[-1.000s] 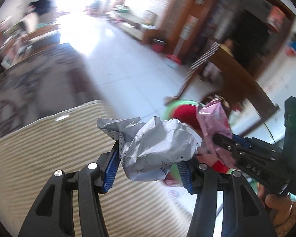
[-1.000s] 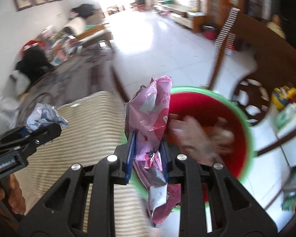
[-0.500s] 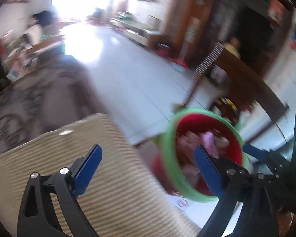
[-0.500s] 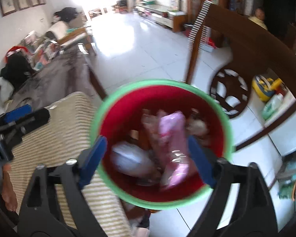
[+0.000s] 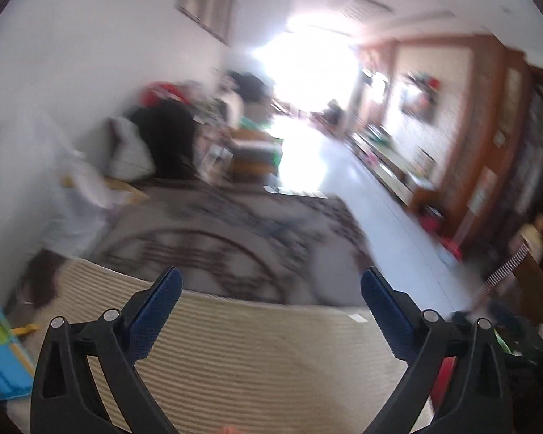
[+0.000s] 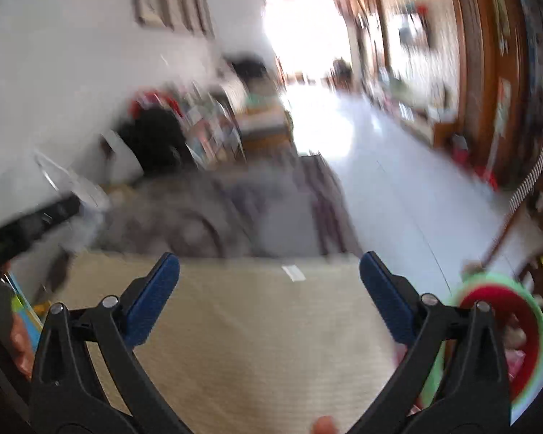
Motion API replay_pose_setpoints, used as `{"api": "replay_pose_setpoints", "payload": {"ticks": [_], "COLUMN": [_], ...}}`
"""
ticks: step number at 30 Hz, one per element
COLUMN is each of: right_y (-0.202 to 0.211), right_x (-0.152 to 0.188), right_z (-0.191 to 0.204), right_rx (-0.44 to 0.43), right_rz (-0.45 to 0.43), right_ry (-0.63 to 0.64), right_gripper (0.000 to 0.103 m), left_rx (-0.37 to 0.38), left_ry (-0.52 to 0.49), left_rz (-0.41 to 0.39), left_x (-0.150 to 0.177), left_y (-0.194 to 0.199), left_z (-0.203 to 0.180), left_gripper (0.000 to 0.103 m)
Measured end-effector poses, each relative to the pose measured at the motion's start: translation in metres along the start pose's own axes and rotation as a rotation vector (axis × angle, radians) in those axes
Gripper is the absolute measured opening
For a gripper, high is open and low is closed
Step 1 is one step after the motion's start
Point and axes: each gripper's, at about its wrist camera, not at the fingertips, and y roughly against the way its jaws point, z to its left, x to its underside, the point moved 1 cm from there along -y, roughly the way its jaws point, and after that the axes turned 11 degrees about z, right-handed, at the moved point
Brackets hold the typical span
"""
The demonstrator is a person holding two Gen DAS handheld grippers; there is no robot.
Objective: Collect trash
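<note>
Both views are motion-blurred. My left gripper (image 5: pixel 271 300) is open and empty above a beige striped mat (image 5: pixel 257 358). My right gripper (image 6: pixel 269 285) is open and empty above the same mat (image 6: pixel 257 329). The red bin with a green rim (image 6: pixel 503 329) sits at the lower right of the right wrist view, behind my right finger, with pink trash inside. A small white scrap (image 6: pixel 294 273) lies on the mat's far edge and also shows in the left wrist view (image 5: pixel 358 317). The left gripper's body (image 6: pixel 29 228) shows at the left of the right wrist view.
A grey patterned cover (image 5: pixel 235 238) lies beyond the mat. Clutter and bags (image 5: pixel 163 133) are piled against the white wall. A pale tiled floor (image 6: pixel 398 188) runs to the right, with wooden furniture (image 6: pixel 488 108) along it. Blue and green toys (image 5: pixel 0 358) lie at the left.
Both grippers let go of their trash into the red bin, opened, and swung up and left away from it. The bin has slid to the lower right edge.
</note>
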Motion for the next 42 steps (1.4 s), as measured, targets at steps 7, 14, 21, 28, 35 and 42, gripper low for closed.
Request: {"api": "replay_pose_setpoints", "payload": {"ticks": [7, 14, 21, 28, 35, 42], "right_y": [-0.017, -0.021, -0.018, -0.016, -0.018, -0.018], "right_x": [0.0, 0.011, 0.019, 0.024, 0.026, 0.026], "right_z": [0.098, 0.15, 0.171, 0.182, 0.185, 0.183], "right_rx": [-0.008, -0.013, -0.007, 0.007, 0.01, 0.036], "right_rz": [-0.061, -0.023, -0.016, -0.002, 0.01, 0.009], "right_ry": [0.062, 0.108, 0.104, 0.106, 0.115, 0.109], "right_gripper": [0.098, 0.098, 0.098, 0.098, 0.098, 0.098], "left_rx": [-0.228, -0.101, -0.135, -0.134, -0.139, -0.132], "left_ry": [-0.018, 0.002, -0.027, -0.003, 0.013, 0.009], "left_rz": [-0.118, -0.068, -0.078, -0.065, -0.06, -0.054], "left_x": [-0.012, -0.01, -0.006, -0.005, -0.004, -0.004], "left_y": [0.029, 0.037, 0.04, 0.039, 0.038, 0.037], "left_z": [0.072, 0.124, 0.144, 0.159, 0.169, 0.168], "left_gripper": [0.095, 0.095, 0.095, 0.095, 0.095, 0.095]}}
